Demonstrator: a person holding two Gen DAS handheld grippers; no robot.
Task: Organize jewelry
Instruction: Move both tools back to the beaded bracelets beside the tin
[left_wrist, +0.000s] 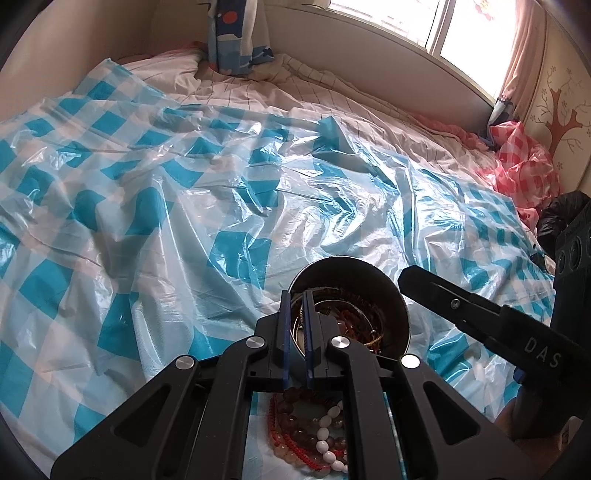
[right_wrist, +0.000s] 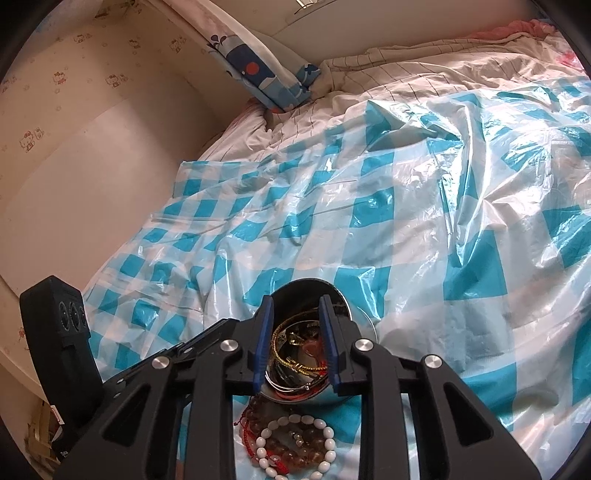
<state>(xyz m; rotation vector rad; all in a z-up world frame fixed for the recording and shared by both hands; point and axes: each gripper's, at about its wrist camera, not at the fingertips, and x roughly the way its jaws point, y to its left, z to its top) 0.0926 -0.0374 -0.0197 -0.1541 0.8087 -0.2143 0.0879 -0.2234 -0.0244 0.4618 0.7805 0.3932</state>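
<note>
A round metal bowl (left_wrist: 384, 291) holding gold bangles and red cords lies tipped on the blue-checked plastic sheet; it also shows in the right wrist view (right_wrist: 295, 384). My left gripper (left_wrist: 297, 295) is shut on the bowl's near rim, one finger inside and one outside. My right gripper (right_wrist: 296, 301) is open, its blue-padded fingers either side of the bowl's mouth. The right gripper's finger (left_wrist: 443, 295) shows beside the bowl in the left wrist view. A pile of bead bracelets (left_wrist: 314, 435), white, brown and red, lies just below both grippers, also in the right wrist view (right_wrist: 291, 446).
The blue-checked plastic sheet (left_wrist: 184, 206) covers a rumpled bed with a striped white quilt (left_wrist: 295, 88). A pink checked bag (left_wrist: 524, 162) and a black bag (left_wrist: 561, 218) lie at the right. A whale-print pillow (right_wrist: 258, 66) leans at the headboard. The wall (right_wrist: 92, 166) lies to the left.
</note>
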